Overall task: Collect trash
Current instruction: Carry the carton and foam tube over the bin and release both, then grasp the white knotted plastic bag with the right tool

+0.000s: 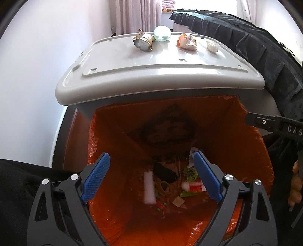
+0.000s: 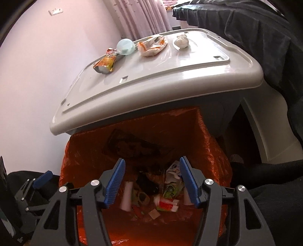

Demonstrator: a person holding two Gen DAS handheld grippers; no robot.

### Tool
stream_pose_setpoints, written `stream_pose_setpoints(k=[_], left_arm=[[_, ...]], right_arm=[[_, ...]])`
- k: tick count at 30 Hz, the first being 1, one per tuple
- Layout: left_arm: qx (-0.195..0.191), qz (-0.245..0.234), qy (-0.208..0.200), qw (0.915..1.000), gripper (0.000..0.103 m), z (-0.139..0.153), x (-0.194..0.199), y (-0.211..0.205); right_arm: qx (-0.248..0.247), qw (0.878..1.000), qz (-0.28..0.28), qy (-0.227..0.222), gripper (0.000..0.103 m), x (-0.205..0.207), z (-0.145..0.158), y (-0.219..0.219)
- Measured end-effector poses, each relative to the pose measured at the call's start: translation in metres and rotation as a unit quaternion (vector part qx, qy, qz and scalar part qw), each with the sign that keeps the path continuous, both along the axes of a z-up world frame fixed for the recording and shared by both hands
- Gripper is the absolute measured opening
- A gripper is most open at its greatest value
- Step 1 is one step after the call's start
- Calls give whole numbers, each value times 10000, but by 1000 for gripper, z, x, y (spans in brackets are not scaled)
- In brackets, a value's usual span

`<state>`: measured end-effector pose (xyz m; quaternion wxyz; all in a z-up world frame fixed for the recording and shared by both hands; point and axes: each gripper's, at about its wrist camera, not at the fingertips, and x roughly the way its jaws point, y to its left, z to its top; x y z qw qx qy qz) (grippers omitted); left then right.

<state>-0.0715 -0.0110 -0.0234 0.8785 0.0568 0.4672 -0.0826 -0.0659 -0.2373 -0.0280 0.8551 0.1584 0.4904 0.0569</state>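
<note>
Blue ribbed pads on black fingers fill the bottom of both wrist views. Left gripper [image 1: 151, 177]: fingers spread wide, nothing between the pads. Right gripper [image 2: 152, 182]: fingers parted, narrower gap, nothing gripped. Both point steeply down into the open bin.

Bin liner [image 1: 113, 136]: thin orange plastic, crinkled, folded over the rim with ragged edges. The bin mouth is clear on all sides of both grippers; neither pad touches the liner. In the right wrist view the left gripper's pad shows at the lower left, just beside the liner's outer edge.

Trash at the bottom of the bin: a white cylinder [image 1: 149, 187], motion-blurred; a red-and-white wrapper [image 1: 195, 186]; a green printed wrapper [image 2: 171, 190]; a dark flat packet [image 1: 164, 173]; small scraps. A large dark printed sheet [image 1: 166, 130] lies against the liner's far wall.

Grey lid [image 1: 161, 72]: smooth glossy plastic, rounded corners, raised rim, overhanging the far edge of the bin mouth. On it, well apart from the grippers: a crumpled foil packet [image 1: 143, 42] touching a pale green ball [image 1: 162, 33], a crushed orange-and-white wrapper [image 1: 186, 42], a wadded white tissue [image 1: 212, 46].

Dark cloth [image 1: 255, 47] lies along the right side. Pale wall at left; curtain [image 1: 140, 15] behind.
</note>
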Motion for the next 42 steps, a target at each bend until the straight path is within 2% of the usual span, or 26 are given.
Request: stream_pose_setpoints(k=[3,7,10,13,15,22,26,28,32,35,39,41,42], left_arm=[[-20,28,-1,10000,88,0,1,1],[-108,63,39,9999,88,0,1,4],[-134,52,58,9999,88,-1,2,3],[-216,70,2,9997,88,1,3,4],[-295,84,-1,9995,88,2,3,4],[-460,97,69,9989,88,1,11,2],[-446,63,69,9990,88,-2,13,0],[-391,54,50,9992,88,-4,16,0],[-420,117,98,9990,88,-7,25,3],[-493,191,157,9985,88,-10,32,6],[-541,235,197,9981,88,-11,37,7],[-559,248,216,9979,88,-12,39,8],[-575,249,244,9977,88,-13,40,8]], right_arm=[[7,10000,0,7,60,1,0,1],[-24,10000,42,24,66,1,0,4],[18,9998,128,123,67,6,0,6],[120,9997,169,161,67,16,6,5],[186,9996,176,154,72,27,14,0],[106,9996,125,215,77,110,48,-43],[-462,9986,-225,127,78,175,61,-81],[-567,9973,-457,105,78,207,59,-97],[-376,9971,-661,86,72,261,46,-109],[-505,9971,-549,123,62,297,32,-98],[-578,9967,-496,266,60,328,14,-90],[-581,9969,-451,292,55,336,2,-88],[-736,9963,-418,141,41,335,2,-85]])
